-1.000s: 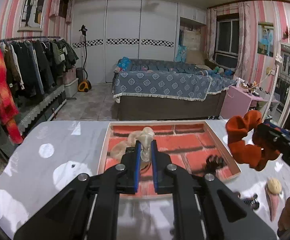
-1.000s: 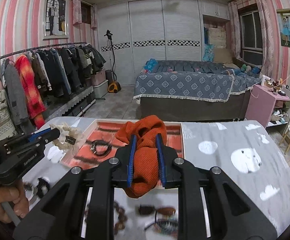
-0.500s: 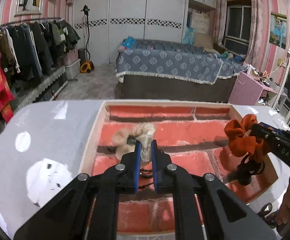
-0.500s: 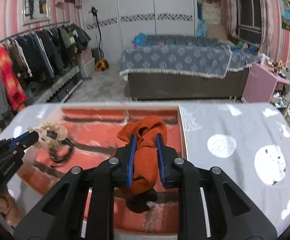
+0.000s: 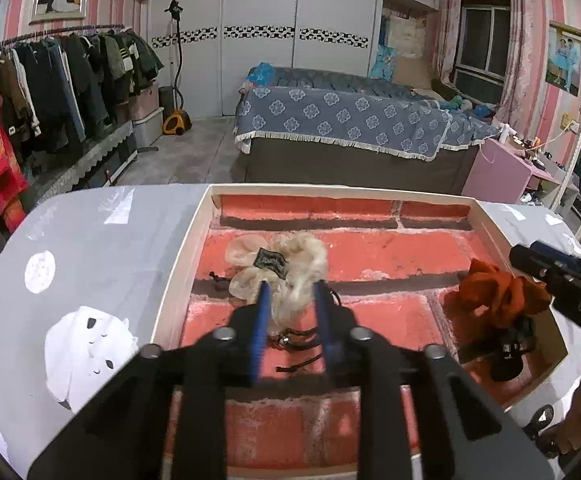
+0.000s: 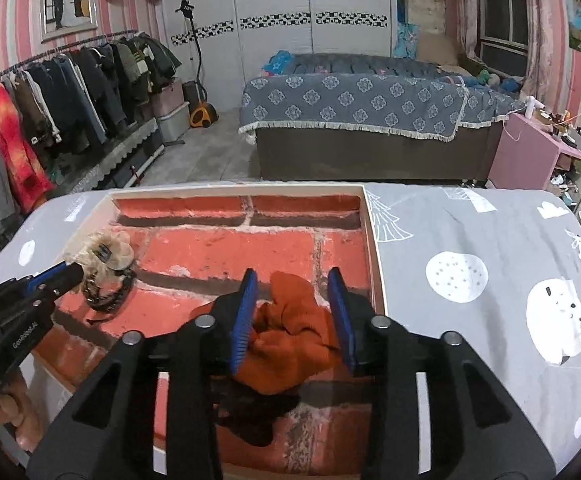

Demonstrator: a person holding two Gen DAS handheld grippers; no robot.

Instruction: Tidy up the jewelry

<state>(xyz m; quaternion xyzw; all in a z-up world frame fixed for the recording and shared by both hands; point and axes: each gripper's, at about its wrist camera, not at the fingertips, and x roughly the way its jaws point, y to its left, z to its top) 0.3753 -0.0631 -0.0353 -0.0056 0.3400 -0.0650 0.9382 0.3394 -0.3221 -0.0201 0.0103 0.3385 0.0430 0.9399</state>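
**Both scrunchies sitting in the brick-print tray, grippers letting go**

So the landmark here is the tray [image 5: 486, 220], the shallow white-rimmed box with the red brick pattern inside, sitting on the grey counter [image 5: 90, 248] with the white cartoon shapes on it; everything below is placed relative to that tray.

The left gripper [image 5: 290, 292] is hovering over the tray's left half; its jaws are opening, and the cream scrunchie [image 5: 290, 264] is lying on the tray floor between the blue pads [image 5: 264, 304], which aren't squeezing it; a black hair tie [image 5: 294, 336] is peeking out from under the scrunchie.

The right gripper [image 6: 294, 292] is hanging over the tray's right side, close to the right wall; its jaws are opening too, standing well apart, and the orange scrunchie [image 6: 290, 332] is slumping loose between them on the tray floor, partly on top of something dark [image 6: 250, 412] I can't make out.

A hand [image 6: 6, 412] is gripping the left gripper's handle at the tray's near-left corner; a few small dark bits [image 5: 540, 420] are lying on the counter just outside the tray's near-right corner, too blurry to name.
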